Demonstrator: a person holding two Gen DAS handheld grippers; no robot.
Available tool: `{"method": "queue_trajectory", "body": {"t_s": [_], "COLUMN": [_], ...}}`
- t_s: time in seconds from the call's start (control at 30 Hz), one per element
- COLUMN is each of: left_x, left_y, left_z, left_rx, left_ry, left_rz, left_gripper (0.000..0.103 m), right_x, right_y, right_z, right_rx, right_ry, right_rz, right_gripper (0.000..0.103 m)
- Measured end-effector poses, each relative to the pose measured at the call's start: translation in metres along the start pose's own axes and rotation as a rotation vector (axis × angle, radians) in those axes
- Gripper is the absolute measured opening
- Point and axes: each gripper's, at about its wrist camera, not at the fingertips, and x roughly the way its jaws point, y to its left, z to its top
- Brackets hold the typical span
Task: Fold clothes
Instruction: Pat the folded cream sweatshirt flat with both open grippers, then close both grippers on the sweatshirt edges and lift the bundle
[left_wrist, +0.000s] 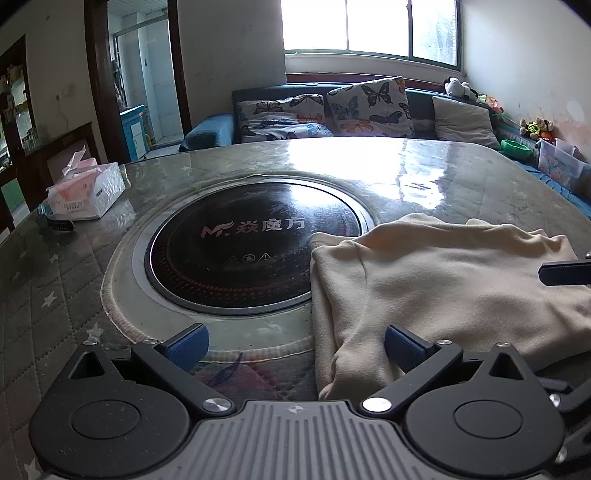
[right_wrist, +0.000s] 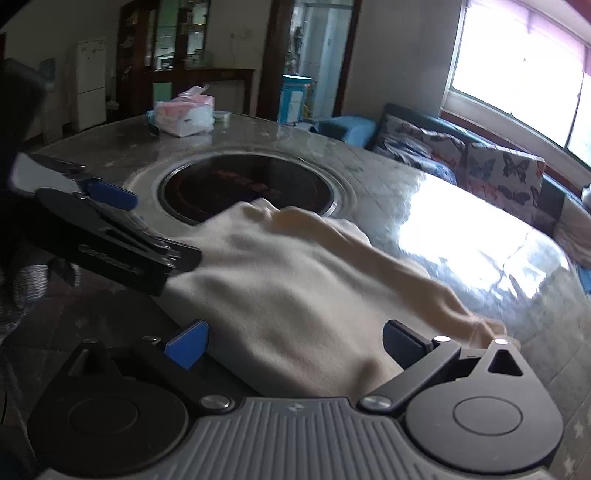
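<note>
Nearest me, the left gripper (left_wrist: 295, 345) sits low over the tabletop (left_wrist: 74, 295) with its 2 blue-padded fingers (left_wrist: 188, 345) spread wide and nothing between them; 1 pad lies over the near edge of the cream garment (left_wrist: 443, 280). The right gripper (right_wrist: 295, 343) is just as wide and holds nothing, the cloth running beneath it.

The garment is a soft, fleecy, pale cream piece, folded into a thick flat slab with rounded creases and a rumpled far edge. It lies on the near right part of the tabletop, 1 corner lapping over the round black cooktop (left_wrist: 240, 251) set in a metal ring. Its near end is hidden by the gripper bodies, and the right wrist view is blurred.

The tabletop is glossy over a quilted, star-printed cover. Farther left stands a tissue pack (left_wrist: 86, 192); beyond, a sofa with butterfly cushions (left_wrist: 369, 105).
</note>
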Motion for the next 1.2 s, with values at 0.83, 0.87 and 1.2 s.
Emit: {"method": "queue_trajectory", "body": {"t_s": [0.83,0.87,1.2], "left_x": [-0.013,-0.013,-0.006], "left_y": [0.073,0.072,0.065], "left_z": [0.017,0.017,0.025], "left_rx": [-0.305,-0.318,-0.489], "left_ry": [0.009,0.014,0.099], "left_rz": [-0.088,-0.109,-0.310], "left_gripper": [0.102,0.102,0.099], "right_x": [0.027,0.028,0.014], "right_y": [0.085,0.086,0.054], "right_z": [0.034,0.034,0.044], "right_rx": [-0.286,-0.287,-0.095], "right_ry": [0.020,0.019,-0.033], "right_rz": [0.144,0.139,0.181], "right_gripper": [0.047,0.042,0.014]}}
